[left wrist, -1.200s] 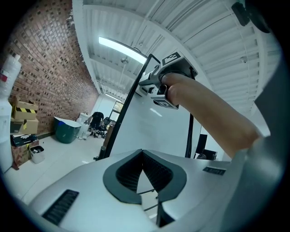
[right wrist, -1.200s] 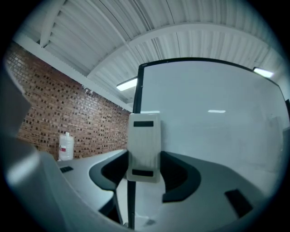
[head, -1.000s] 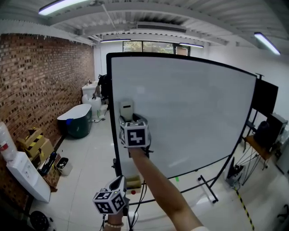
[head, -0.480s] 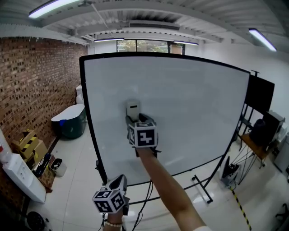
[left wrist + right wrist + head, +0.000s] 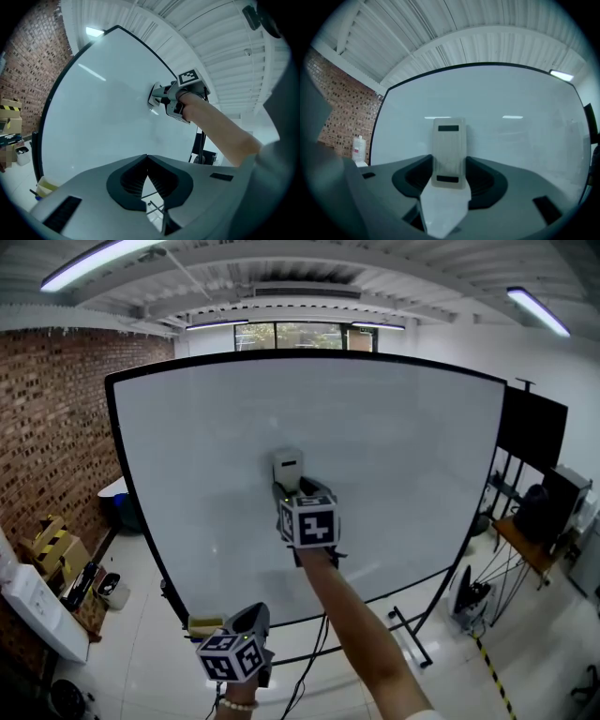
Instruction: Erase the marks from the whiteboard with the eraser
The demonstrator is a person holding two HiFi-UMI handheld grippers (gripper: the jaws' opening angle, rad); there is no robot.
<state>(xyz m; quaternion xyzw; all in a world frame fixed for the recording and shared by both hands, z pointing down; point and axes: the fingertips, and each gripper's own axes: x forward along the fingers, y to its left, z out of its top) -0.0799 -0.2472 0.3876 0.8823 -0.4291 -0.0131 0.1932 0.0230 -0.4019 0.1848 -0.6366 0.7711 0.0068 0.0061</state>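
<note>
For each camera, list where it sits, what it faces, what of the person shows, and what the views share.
Head view: on the head, facing whiteboard; shows left gripper, right gripper, forearm.
Left gripper view: low, looking up at whiteboard; own shut jaws, right gripper.
Right gripper view: facing whiteboard; jaws clamp eraser.
Shared by all: whiteboard.

Room bright and even. Light comes from ceiling tube lamps (image 5: 103,261) overhead and a strip of windows (image 5: 300,336) beyond the whiteboard (image 5: 394,474). Right gripper view: two lamp reflections lie on the board, one just above the fingers (image 5: 410,180), one up and to their right. Left gripper view: a glare streak high and left of the fingers (image 5: 126,183). No hard shadows; the board reads pale grey-blue. All views are fisheye: board edges bow, and a dark vignette rings both gripper views. Fingers near the lens are soft; the eraser (image 5: 449,152) between the right ones is in fair focus. Far left of them the frame is smeared.
</note>
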